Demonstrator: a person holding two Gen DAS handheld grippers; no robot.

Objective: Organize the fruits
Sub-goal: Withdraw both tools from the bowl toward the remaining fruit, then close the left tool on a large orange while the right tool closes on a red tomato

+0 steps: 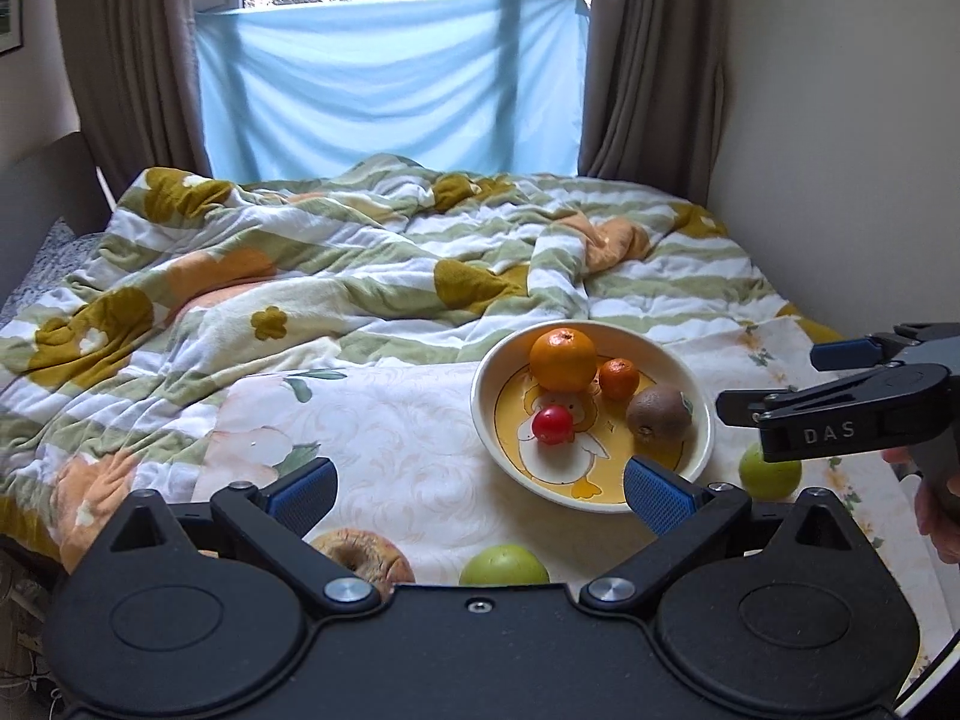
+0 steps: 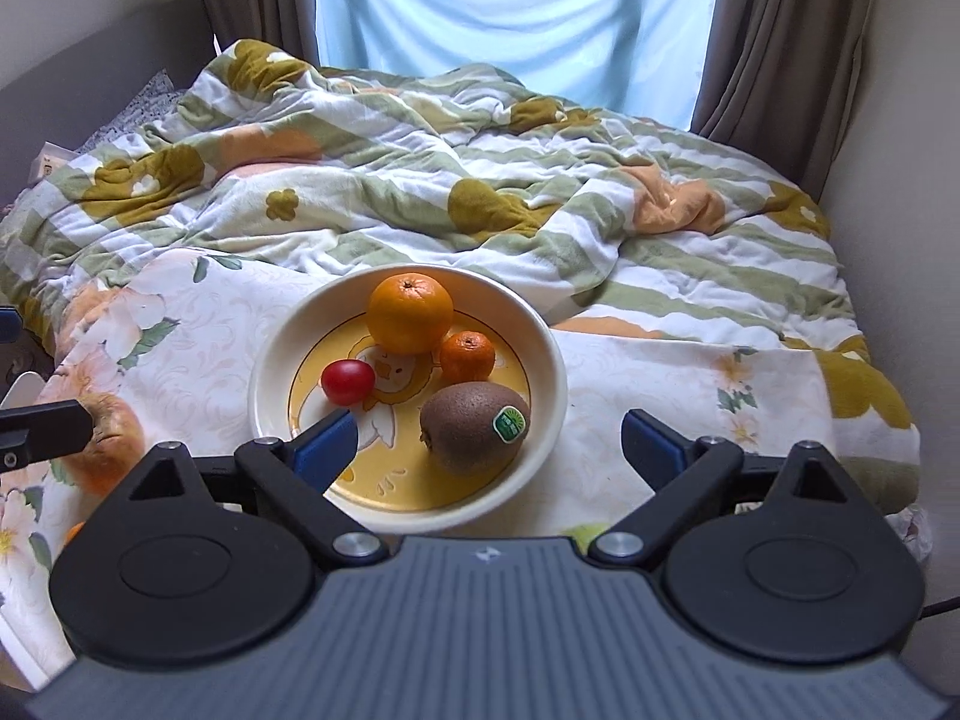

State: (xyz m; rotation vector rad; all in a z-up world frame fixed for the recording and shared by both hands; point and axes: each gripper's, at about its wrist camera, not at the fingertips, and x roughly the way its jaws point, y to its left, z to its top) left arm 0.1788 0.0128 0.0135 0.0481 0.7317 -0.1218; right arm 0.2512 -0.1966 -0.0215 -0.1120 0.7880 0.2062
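Observation:
A cream bowl (image 1: 702, 420) with a yellow duck picture stands on the bed and holds a large orange (image 1: 563, 359), a small mandarin (image 1: 619, 378), a kiwi (image 1: 659, 413) and a red tomato (image 1: 552, 425). In the right wrist view the bowl (image 2: 555, 372) holds the same orange (image 2: 410, 315), mandarin (image 2: 467, 356), kiwi (image 2: 474, 425) and tomato (image 2: 347, 381). My left gripper (image 1: 480, 492) is open and empty, just before the bowl. A wrinkled apple (image 1: 366, 558) and a green apple (image 1: 504, 565) lie under it. My right gripper (image 2: 489, 450) is open and empty over the bowl's near rim; it shows in the left wrist view (image 1: 774, 381). A second green apple (image 1: 771, 473) lies right of the bowl.
A crumpled striped flowered quilt (image 1: 336, 264) covers the far bed. The fruit lies on a pale floral sheet (image 1: 408, 438). Brown curtains (image 1: 654, 54), a blue cloth (image 1: 390, 78) and a wall on the right (image 1: 840, 90) bound the bed. The wrinkled apple also shows in the right wrist view (image 2: 108, 444).

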